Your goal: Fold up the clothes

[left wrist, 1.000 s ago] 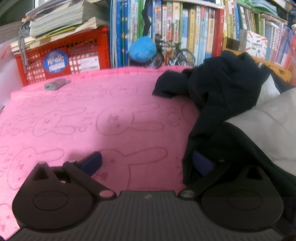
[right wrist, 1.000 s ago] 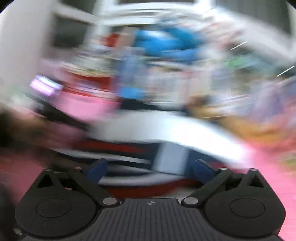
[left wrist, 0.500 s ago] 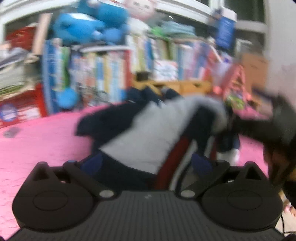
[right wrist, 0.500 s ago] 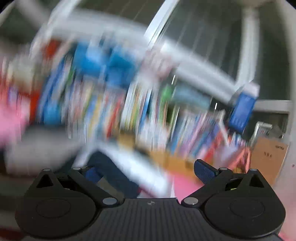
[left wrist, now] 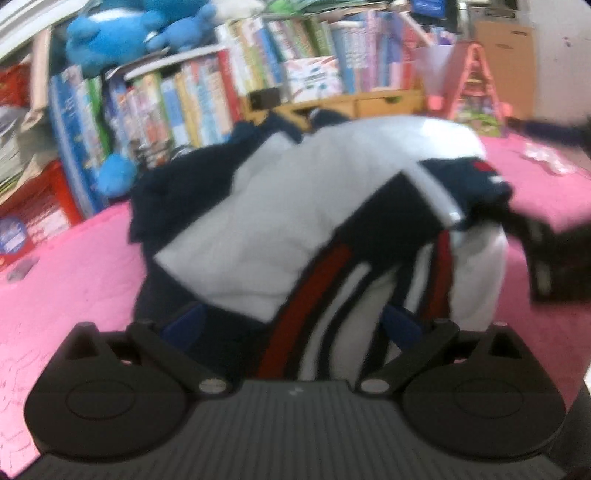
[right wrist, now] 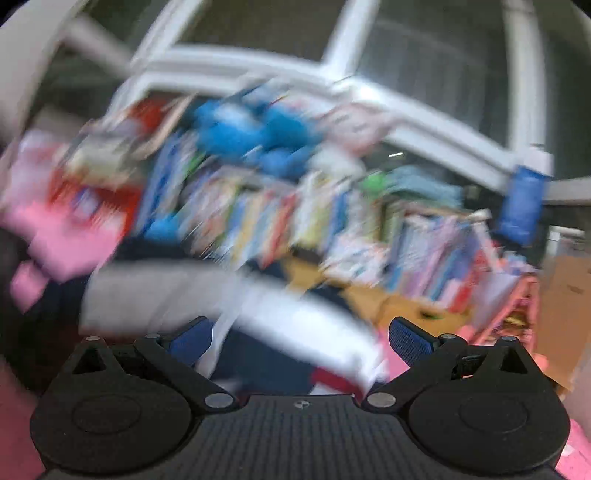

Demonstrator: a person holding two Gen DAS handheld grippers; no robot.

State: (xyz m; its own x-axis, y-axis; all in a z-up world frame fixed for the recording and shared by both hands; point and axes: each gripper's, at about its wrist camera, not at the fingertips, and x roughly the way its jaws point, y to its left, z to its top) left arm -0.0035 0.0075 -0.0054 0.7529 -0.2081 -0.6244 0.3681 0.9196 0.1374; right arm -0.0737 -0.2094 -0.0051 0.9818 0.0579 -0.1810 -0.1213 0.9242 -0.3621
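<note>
The garment (left wrist: 280, 221), a navy, grey-white and red-striped piece of clothing, lies bunched in a loose heap on the pink blanket (left wrist: 66, 280) that covers the work surface.

Left wrist view, from left to right: a red crate (left wrist: 40, 206) stands at the far left edge of the blanket, with a small grey object (left wrist: 22, 267) lying on the pink cloth in front of it. A blue plush toy (left wrist: 122, 33) sits on top of a row of upright books (left wrist: 192, 103) behind the blanket. The garment fills the centre of the view. Its navy part lies to the left and rear, the grey-white panel faces up, and the red and white stripes run down toward my left gripper (left wrist: 291, 325). The jaws of my left gripper are spread to their full width. They have just been opening. Cloth lies between the blue pads (left wrist: 184, 323), but they do not press on it. At the right edge, a dark, blurred shape (left wrist: 546, 254) meets the garment's navy corner; I cannot tell what it is.

Right wrist view: the picture is heavily motion-blurred. The garment (right wrist: 258, 314) shows as grey-white and navy streaks just ahead of my right gripper (right wrist: 299, 339). Its jaws are spread wide, and cloth lies between them. I cannot tell whether the left pad touches it. The right pad stands clear. The books (right wrist: 332, 221) and a white window frame (right wrist: 332, 74) lie beyond.
</note>
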